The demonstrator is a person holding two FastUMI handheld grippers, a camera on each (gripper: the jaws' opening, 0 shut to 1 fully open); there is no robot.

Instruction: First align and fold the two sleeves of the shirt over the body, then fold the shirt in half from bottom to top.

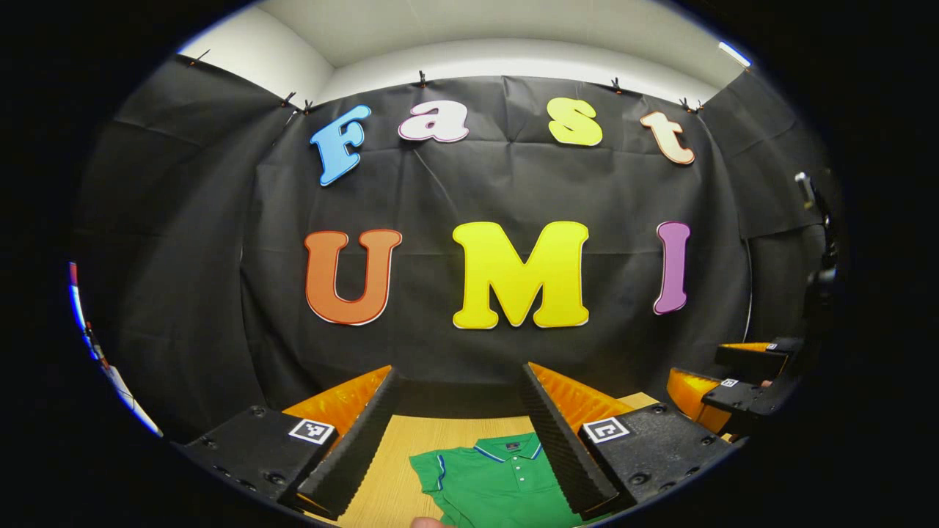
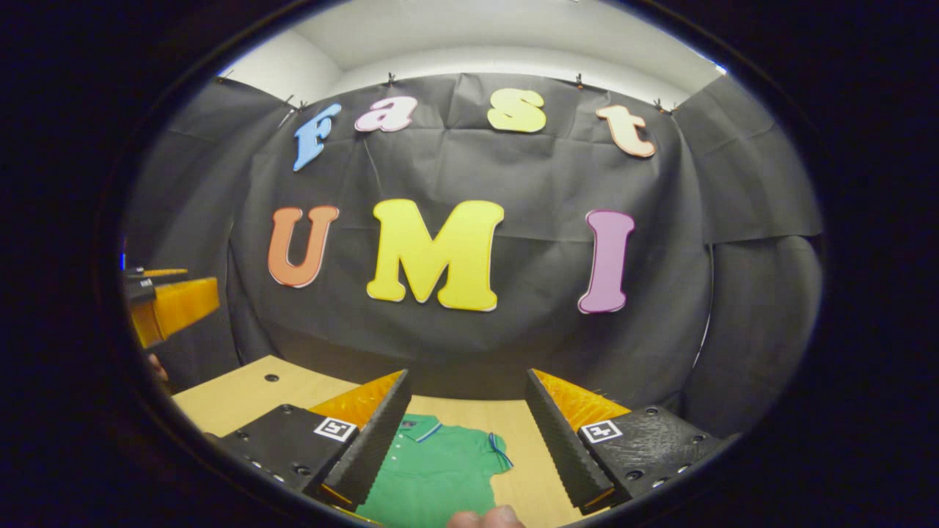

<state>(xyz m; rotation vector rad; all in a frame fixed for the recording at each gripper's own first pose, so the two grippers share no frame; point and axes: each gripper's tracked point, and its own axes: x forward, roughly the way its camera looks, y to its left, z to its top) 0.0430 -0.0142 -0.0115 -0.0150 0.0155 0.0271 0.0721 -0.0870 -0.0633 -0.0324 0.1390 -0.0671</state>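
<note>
A green polo shirt [image 1: 499, 477] lies flat on the wooden table [image 1: 389, 477], collar toward the black cloth wall. Its collar and short sleeves have blue and white trim. My left gripper [image 1: 461, 375] is held above the table with its fingers wide apart and nothing between them; the shirt lies below and between them. In the right gripper view the shirt [image 2: 433, 469] also lies low in the middle, one sleeve spread to the right. My right gripper [image 2: 467, 375] hovers above it, open and empty. Each gripper appears at the edge of the other's view: the right gripper [image 1: 722, 375], the left gripper [image 2: 169, 304].
The table [image 2: 242, 396] runs back to the black cloth wall and has small holes in its top. A fingertip [image 1: 433, 522] pokes in at the bottom edge over the shirt, and part of a hand [image 2: 484, 517] sits low in the right gripper view.
</note>
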